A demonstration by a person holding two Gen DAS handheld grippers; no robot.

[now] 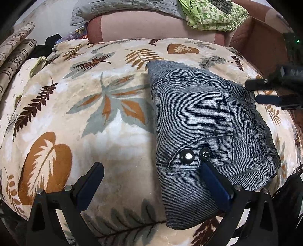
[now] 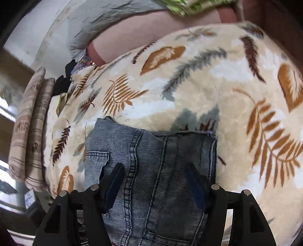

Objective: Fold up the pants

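The grey-blue denim pants (image 1: 204,128) lie folded into a compact bundle on the leaf-patterned blanket (image 1: 94,117), with two metal snaps near the front. My left gripper (image 1: 153,168) is open and empty, hovering over the bundle's near left edge, its right finger over the denim. My right gripper (image 2: 154,170) is open and empty just above the pants (image 2: 151,162). It also shows in the left wrist view (image 1: 254,91) at the bundle's far right edge.
A pink cushion (image 1: 151,28) lies behind the blanket, with a grey quilt (image 1: 121,9) and green patterned cloth (image 1: 212,15) on it. Striped rolled fabric (image 1: 13,54) lies at the left. A brown box (image 1: 265,49) stands at the far right.
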